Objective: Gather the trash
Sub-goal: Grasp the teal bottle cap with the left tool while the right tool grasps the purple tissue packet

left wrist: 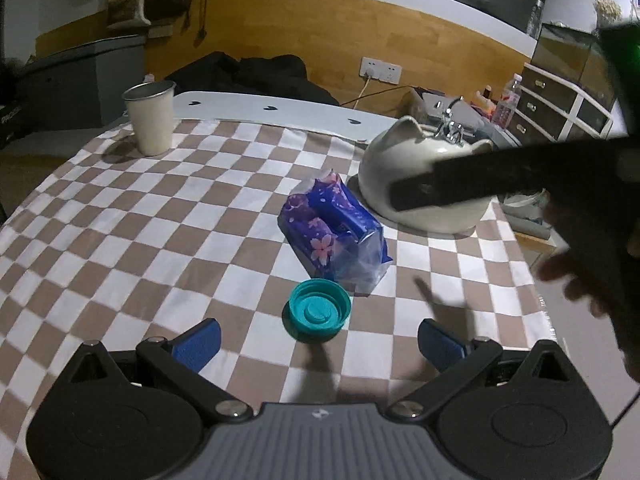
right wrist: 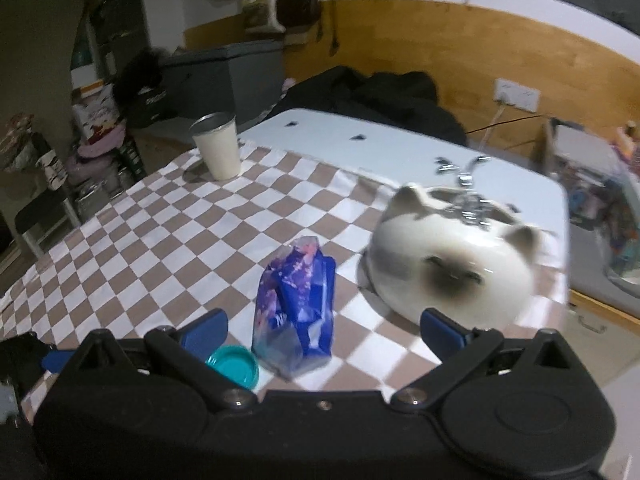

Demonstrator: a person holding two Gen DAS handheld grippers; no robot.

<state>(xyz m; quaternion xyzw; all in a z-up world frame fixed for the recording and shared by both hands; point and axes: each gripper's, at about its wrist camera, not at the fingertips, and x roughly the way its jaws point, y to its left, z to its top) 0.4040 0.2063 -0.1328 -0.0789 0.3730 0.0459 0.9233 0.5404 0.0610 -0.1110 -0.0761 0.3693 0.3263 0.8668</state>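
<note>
On checkered cloth: purple wrapper (left wrist: 336, 232), print unreadable | teal lid (left wrist: 319, 314) | both grippers (left wrist: 318, 340) (right wrist: 324, 330) spread

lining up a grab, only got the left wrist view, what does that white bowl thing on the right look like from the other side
Observer: The cat-shaped bowl has a dark face with shut eyes.
Operator: right gripper, open or shut
Observer: The right gripper is open, holding nothing.
Operator: what sits between its fingers
Observer: The purple wrapper stands on end there, with the teal lid by the left fingertip.
</note>
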